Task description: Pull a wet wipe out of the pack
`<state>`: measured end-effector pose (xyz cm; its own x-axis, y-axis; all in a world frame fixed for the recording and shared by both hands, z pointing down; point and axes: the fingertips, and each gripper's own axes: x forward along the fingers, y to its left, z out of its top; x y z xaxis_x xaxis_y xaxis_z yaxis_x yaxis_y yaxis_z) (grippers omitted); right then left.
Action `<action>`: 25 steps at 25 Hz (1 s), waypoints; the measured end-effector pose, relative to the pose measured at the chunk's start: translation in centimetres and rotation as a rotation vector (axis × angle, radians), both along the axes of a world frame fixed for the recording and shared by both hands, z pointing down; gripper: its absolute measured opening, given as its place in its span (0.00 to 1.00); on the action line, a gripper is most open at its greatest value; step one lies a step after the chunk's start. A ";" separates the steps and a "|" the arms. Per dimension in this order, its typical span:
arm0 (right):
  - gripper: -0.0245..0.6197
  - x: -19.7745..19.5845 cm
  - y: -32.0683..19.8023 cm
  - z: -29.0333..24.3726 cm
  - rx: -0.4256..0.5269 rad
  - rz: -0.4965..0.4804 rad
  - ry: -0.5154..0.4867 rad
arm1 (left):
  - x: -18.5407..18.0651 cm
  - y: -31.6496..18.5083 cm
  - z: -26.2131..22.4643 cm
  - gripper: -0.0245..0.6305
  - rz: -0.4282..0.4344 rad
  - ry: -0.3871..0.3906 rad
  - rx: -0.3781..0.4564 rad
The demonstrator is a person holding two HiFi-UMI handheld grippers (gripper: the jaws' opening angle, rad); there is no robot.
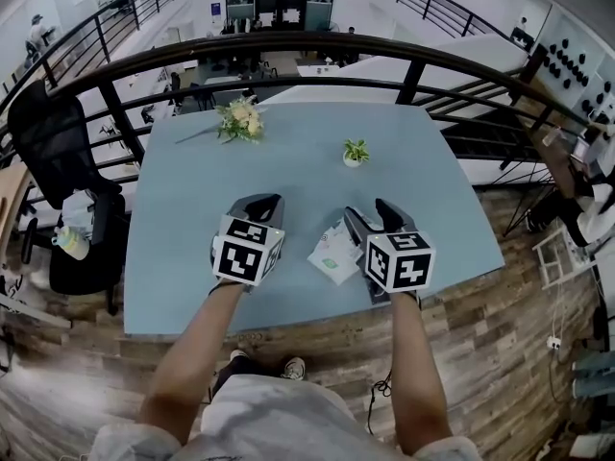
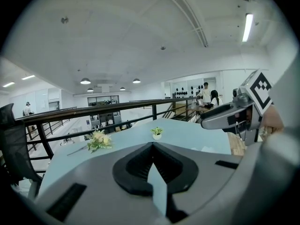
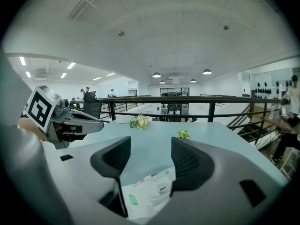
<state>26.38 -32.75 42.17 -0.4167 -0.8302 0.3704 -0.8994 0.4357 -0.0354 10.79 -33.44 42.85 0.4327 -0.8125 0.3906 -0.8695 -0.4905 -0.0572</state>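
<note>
I have the pale blue surface (image 1: 183, 267) under both tools. My left tool (image 1: 261, 203) has its jaws pressed together on nothing, and my right tool (image 1: 370, 211) holds its jaws apart. The wet wipe pack (image 1: 335, 253) lies flat on the surface between the tools, just beside the right one and ungripped.

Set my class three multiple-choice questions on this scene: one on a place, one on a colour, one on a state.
1. Where is the wipe pack? A on the chair; B on the table; C on the floor.
2. What colour is the table? A red; B light blue; C black.
3. The right gripper is: A open; B shut on flowers; C shut on a plant.
Answers: B, it lies flat on the tabletop; B, its top is pale blue; A, its jaws stand apart.
</note>
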 end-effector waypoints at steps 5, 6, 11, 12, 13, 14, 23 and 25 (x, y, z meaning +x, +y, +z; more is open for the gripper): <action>0.43 0.0 0.5 2.1 -0.044 0.004 0.011 | 0.4 0.4 0.8 0.03 0.012 0.001 -0.011; 0.43 0.0 0.6 2.5 -0.053 0.003 0.012 | 0.4 0.4 1.0 0.03 0.013 0.002 -0.014; 0.43 -0.2 1.0 4.5 -0.097 0.004 0.024 | 0.6 0.6 1.9 0.03 0.020 0.011 -0.034; 0.43 -0.2 1.0 4.8 -0.106 0.003 0.027 | 0.8 0.6 2.0 0.03 0.023 0.017 -0.037; 0.43 -0.3 1.0 5.2 -0.114 0.002 0.030 | 0.9 0.6 2.0 0.03 0.027 0.022 -0.038; 0.43 -0.4 1.1 5.6 -0.122 0.001 0.033 | 1.1 0.6 2.0 0.03 0.032 0.024 -0.038; 0.43 -0.6 1.5 8.4 -0.182 -0.001 0.051 | 1.7 0.7 3.2 0.03 0.059 0.015 -0.061; 0.43 -0.8 1.5 9.1 -0.196 -0.001 0.054 | 1.8 0.6 3.5 0.03 0.064 0.010 -0.066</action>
<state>25.63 -31.25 51.24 -0.3923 -0.7396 0.5469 -0.9020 0.4259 -0.0710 12.58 -32.81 46.35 0.4871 -0.7557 0.4379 -0.8365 -0.5477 -0.0148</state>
